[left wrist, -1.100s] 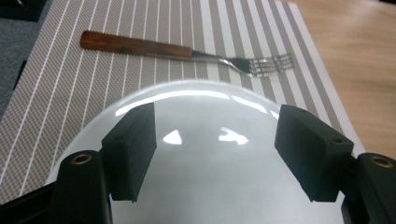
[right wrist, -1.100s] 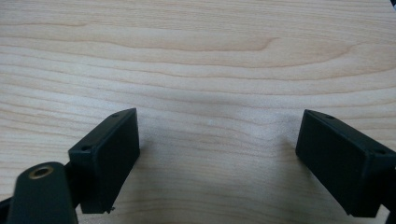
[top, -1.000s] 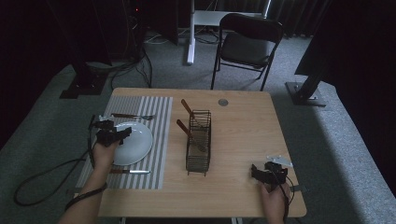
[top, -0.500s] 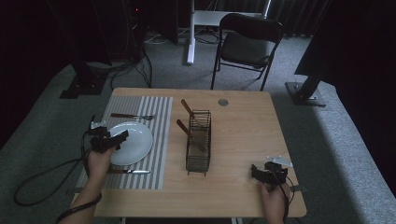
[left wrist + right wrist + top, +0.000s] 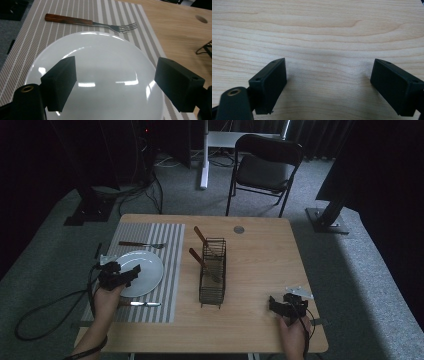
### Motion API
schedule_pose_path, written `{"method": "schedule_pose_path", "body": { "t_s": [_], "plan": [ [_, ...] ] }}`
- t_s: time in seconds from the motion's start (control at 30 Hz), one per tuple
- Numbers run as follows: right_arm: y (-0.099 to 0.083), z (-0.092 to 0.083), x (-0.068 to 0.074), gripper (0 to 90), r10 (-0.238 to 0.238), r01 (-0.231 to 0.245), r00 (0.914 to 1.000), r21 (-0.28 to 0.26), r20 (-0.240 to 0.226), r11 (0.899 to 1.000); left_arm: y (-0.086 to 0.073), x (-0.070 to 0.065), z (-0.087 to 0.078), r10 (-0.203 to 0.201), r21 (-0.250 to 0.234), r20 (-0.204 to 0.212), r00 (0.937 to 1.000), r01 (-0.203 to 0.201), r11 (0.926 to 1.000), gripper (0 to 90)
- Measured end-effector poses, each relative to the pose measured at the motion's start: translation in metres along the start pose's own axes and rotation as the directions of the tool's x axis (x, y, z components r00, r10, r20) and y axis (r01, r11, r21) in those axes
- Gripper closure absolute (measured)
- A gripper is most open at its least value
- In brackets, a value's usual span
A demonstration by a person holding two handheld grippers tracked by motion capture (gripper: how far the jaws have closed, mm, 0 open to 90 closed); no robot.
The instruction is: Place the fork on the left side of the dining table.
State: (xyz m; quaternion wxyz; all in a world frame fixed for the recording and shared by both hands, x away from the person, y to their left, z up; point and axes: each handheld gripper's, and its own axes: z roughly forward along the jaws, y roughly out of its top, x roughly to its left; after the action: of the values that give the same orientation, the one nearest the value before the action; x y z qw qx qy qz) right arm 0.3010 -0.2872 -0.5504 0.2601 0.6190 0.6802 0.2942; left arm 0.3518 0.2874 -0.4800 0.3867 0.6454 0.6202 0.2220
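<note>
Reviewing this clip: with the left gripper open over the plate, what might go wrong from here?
1. The left gripper hangs open over the white plate. The glazed surface looks slick, so fingers closing on the rim may slip, or tip the plate.
2. The plate sits on the striped placemat; dragging it could shift the mat, the fork and the knife.
3. The wire caddy with its wooden-handled utensils stands close by; a sweep toward it might knock it over.
</note>
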Motion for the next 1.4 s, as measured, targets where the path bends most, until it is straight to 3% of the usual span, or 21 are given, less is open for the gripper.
{"method": "schedule_pose_path", "body": {
  "t_s": [0.3,0.67,0.9,1.07,1.27,1.4],
  "plan": [
    [0.000,0.000,0.000,13.1,0.000,0.000,1.0000,0.000,0.000,1.000,-0.012,-0.002,-0.014,0.015,-0.015,-0.017,0.9997,-0.016,0.9998,17.9],
    [0.000,0.000,0.000,13.1,0.000,0.000,1.0000,0.000,0.000,1.000,-0.037,-0.003,-0.025,0.021,0.001,0.012,0.9997,-0.021,0.9998,17.9],
    [0.000,0.000,0.000,13.1,0.000,0.000,1.0000,0.000,0.000,1.000,-0.053,-0.002,-0.038,0.014,-0.013,0.025,0.9996,-0.014,0.9998,17.9],
    [0.000,0.000,0.000,13.2,0.001,-0.001,1.0000,0.000,0.000,1.000,-0.066,-0.006,-0.048,0.050,-0.033,0.001,0.9988,-0.050,0.9982,17.9],
    [0.000,0.000,0.000,13.1,0.002,-0.002,1.0000,0.001,0.000,1.000,-0.081,-0.006,-0.052,0.048,-0.025,0.004,0.9989,-0.048,0.9985,17.9],
    [0.000,0.000,0.000,13.2,0.002,-0.002,1.0000,0.001,0.000,1.000,-0.092,-0.007,-0.054,0.073,-0.020,-0.023,0.9971,-0.073,0.9971,17.9]
  ]
}}
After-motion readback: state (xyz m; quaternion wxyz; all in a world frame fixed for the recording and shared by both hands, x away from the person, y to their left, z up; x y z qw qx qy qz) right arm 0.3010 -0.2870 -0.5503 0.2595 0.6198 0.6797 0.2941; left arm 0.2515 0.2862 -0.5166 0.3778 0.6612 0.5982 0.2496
